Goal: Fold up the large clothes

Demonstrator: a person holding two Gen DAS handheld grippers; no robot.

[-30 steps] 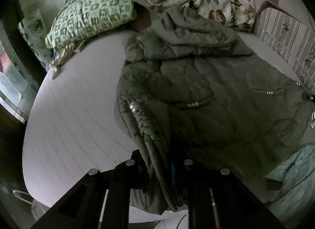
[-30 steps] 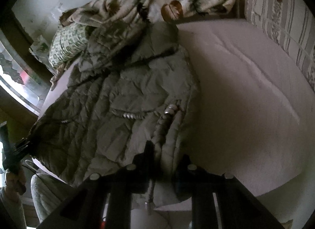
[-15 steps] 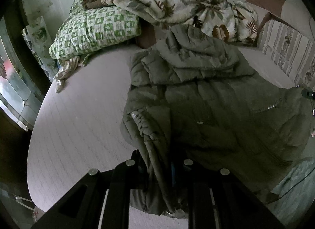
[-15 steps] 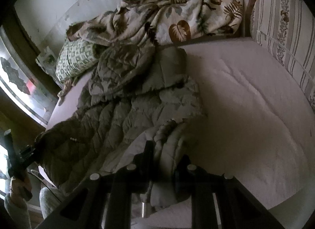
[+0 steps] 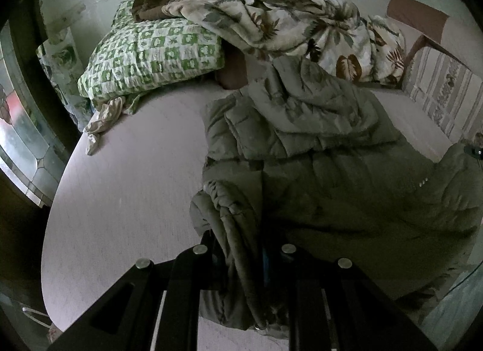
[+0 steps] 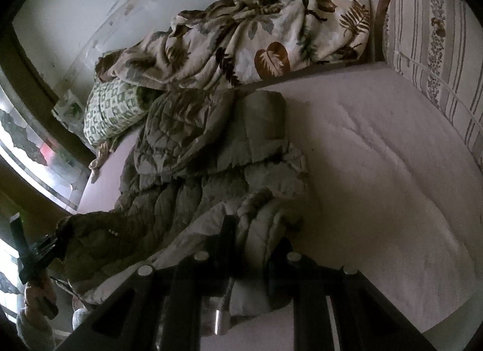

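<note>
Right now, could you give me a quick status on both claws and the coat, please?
Left claw shut on coat hem. Right claw shut on opposite hem corner. Hem raised off bed. Floral blanket and green pillow beyond collar.

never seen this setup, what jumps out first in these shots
A big olive quilted coat sprawls across the bed, its near hem lifted. Each hand-held gripper, left and right, is shut on a hem corner. Behind it, at the bed's far end, lie a leaf-print blanket and a green checked pillow.
</note>
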